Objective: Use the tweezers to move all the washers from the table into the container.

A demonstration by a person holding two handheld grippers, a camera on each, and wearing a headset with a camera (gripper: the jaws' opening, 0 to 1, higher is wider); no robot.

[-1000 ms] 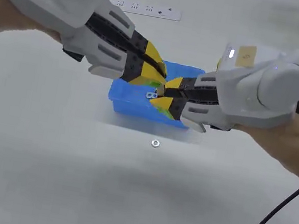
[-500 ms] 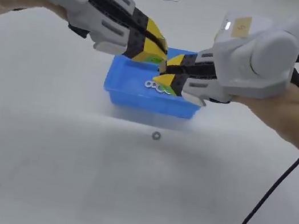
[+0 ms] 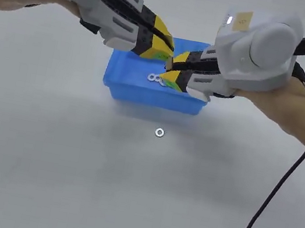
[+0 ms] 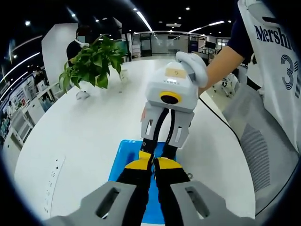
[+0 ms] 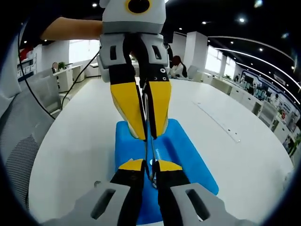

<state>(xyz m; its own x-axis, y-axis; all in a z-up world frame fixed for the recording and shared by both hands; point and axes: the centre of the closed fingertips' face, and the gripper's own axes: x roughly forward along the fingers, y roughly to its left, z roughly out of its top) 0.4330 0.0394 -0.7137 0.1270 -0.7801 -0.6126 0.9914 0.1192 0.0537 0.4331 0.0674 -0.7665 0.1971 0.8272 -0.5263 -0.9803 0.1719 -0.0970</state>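
White table (image 3: 44, 160) spread across the head view, with the blue container (image 3: 144, 96) toward 12 o'clock. Over it the left gripper (image 3: 167, 48) reached in from 10 o'clock, jaws close together, though I could not tell if they gripped anything. The right gripper (image 3: 167, 80), from 3 o'clock, pinched the thin tweezers (image 5: 149, 155). Several washers (image 3: 154, 79) lay inside the container. One lone washer (image 3: 160, 132) sat on the table at the container's 6 o'clock.
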